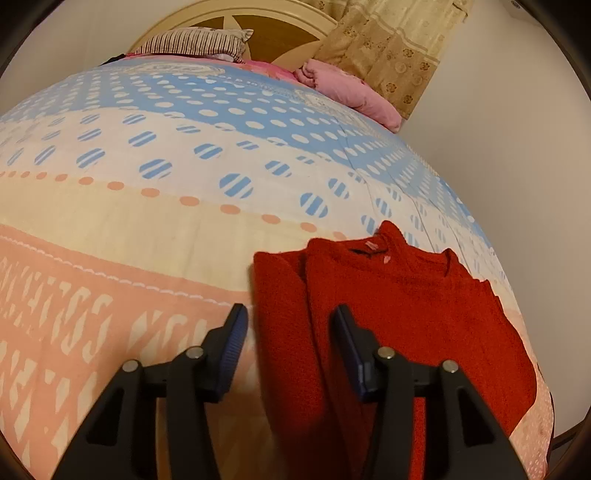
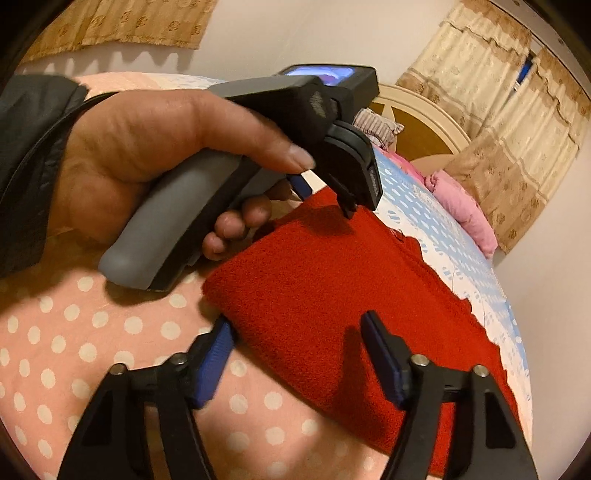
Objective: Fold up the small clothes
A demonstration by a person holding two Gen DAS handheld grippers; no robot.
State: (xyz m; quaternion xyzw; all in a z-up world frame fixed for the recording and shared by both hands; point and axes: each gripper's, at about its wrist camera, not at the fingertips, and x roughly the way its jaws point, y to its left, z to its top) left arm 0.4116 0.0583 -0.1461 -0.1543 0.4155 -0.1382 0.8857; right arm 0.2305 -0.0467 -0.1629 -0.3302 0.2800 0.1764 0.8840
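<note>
A red knitted sweater [image 1: 399,306] lies folded on the bed, collar toward the headboard, one side folded in over the body. My left gripper [image 1: 290,317] is open and empty, its jaws standing over the sweater's left edge. In the right wrist view the sweater [image 2: 332,288] lies flat, and my right gripper [image 2: 299,328] is open and empty just above its near hem. The left gripper [image 2: 325,199], held in a hand, hovers over the sweater's far part.
The bed has a patterned cover [image 1: 147,206] in pink, cream and blue with dots. A striped pillow [image 1: 199,42] and a pink quilt [image 1: 351,92] lie by the wooden headboard [image 1: 280,33]. A wall [image 1: 517,147] runs close along the bed's right side.
</note>
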